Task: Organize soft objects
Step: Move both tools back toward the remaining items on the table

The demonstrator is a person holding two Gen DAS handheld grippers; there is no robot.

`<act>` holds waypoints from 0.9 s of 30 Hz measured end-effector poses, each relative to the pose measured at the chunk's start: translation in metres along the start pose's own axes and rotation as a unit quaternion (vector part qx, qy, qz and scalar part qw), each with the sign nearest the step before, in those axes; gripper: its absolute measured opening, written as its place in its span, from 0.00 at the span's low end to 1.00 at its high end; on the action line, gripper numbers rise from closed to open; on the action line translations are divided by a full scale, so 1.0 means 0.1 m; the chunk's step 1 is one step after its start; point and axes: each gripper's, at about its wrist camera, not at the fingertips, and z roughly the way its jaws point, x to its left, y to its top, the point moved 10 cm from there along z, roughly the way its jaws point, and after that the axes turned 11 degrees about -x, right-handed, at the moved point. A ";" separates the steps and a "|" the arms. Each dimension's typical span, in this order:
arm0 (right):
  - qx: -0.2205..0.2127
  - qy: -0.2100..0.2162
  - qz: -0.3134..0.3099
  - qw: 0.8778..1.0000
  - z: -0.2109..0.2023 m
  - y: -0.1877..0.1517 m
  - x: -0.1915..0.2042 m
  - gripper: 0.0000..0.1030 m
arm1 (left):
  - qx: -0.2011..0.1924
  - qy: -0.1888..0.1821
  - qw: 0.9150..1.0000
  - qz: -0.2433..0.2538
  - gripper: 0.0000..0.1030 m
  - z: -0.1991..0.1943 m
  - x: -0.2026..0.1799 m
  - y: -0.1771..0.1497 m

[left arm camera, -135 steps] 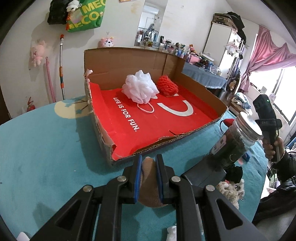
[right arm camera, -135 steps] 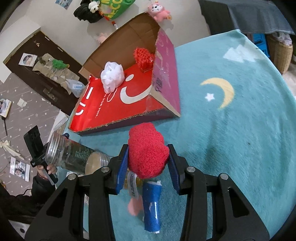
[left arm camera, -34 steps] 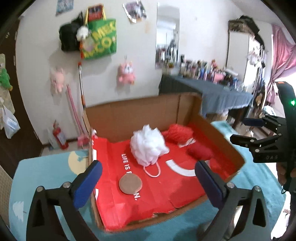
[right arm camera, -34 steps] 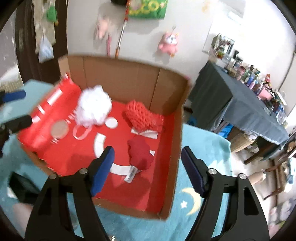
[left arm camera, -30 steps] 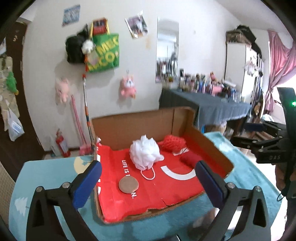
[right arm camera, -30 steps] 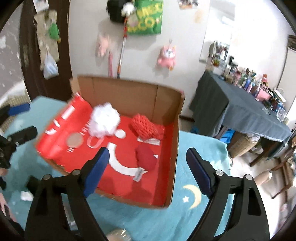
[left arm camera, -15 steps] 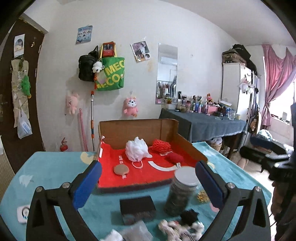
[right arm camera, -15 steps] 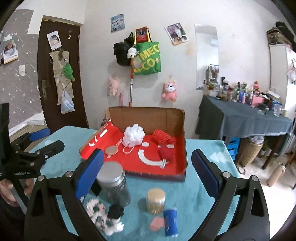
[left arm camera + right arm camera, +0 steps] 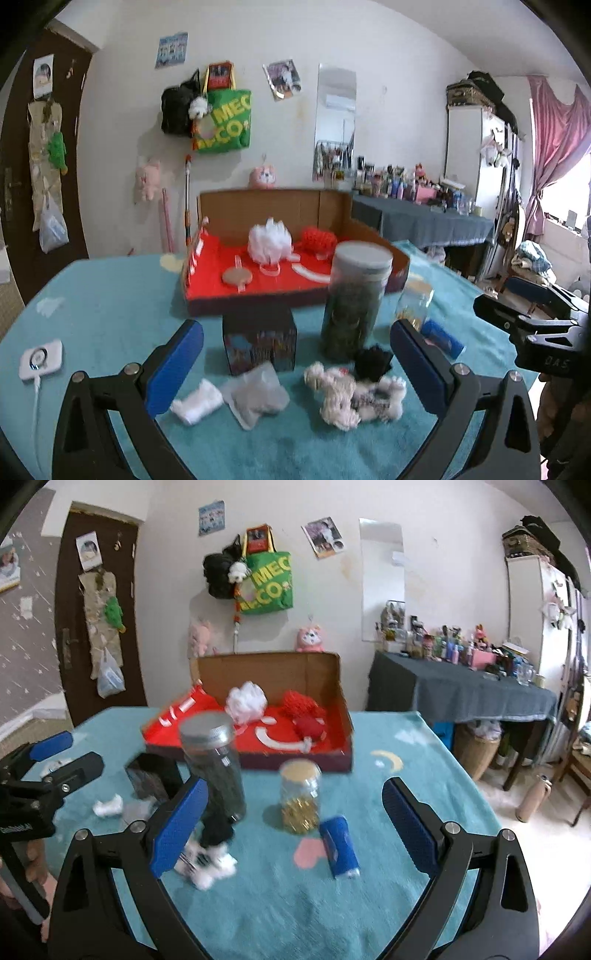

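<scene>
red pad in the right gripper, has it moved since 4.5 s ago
Yes. The red pad has left the right gripper, whose jaws stand open and empty, and now lies in the box beside the red knit ball.

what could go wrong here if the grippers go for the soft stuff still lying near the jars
The plush toy lies right at the foot of the tall dark jar, so the open left gripper might knock the jar over. The small gold jar stands just behind the blue roll and pink heart; the open right gripper may bump it. The white wad touches the grey pouch, so both could get pinched together.
</scene>
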 end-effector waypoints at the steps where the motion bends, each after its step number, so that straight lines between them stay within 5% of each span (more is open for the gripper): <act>1: 0.004 -0.005 -0.002 1.000 0.01 -0.05 -0.01 0.94 | 0.006 0.002 1.000 -0.002 1.00 0.02 0.01 -0.06; 12: 0.077 -0.001 0.008 0.997 0.24 -0.67 -0.05 0.94 | 0.062 0.014 0.998 -0.009 1.00 0.15 0.13 -0.48; 27: 0.128 -0.021 0.009 0.991 0.51 -0.89 -0.24 0.94 | 0.116 0.054 0.992 -0.005 1.00 0.24 0.76 -0.67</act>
